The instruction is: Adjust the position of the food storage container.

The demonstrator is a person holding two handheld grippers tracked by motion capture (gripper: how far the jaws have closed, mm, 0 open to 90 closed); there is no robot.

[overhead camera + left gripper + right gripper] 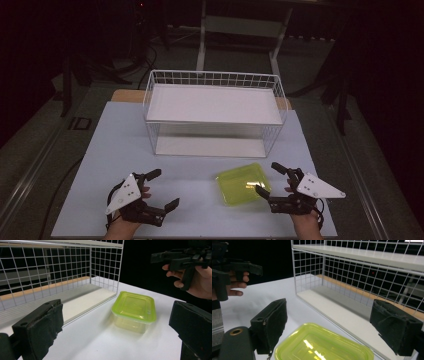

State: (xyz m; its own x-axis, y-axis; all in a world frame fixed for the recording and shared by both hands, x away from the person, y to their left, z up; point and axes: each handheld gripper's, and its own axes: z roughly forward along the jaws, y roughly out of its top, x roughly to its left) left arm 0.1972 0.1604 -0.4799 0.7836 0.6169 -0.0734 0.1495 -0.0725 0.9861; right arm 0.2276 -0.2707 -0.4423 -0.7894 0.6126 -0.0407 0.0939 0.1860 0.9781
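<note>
Both tongs, left gripper (161, 189) and right gripper (267, 179), gape wide and empty; the lidded box (243, 183) looks light, slick; grip its long sides.

The near half of the white table (125, 150) lies bare on the left, open room around the left gripper (161, 189), whose jaws stand wide apart. On the right a lidded yellow-green container (244, 183) sits on the table, just beside the right gripper (272, 178), also spread wide, its near jaw tip at the container's edge. Behind, a white wire rack (215, 112) spans the middle of the table: its front is open, with a lower shelf (85, 300) and an upper shelf (372, 256), while mesh walls close its sides and back. A strip of free table runs between container and rack
</note>
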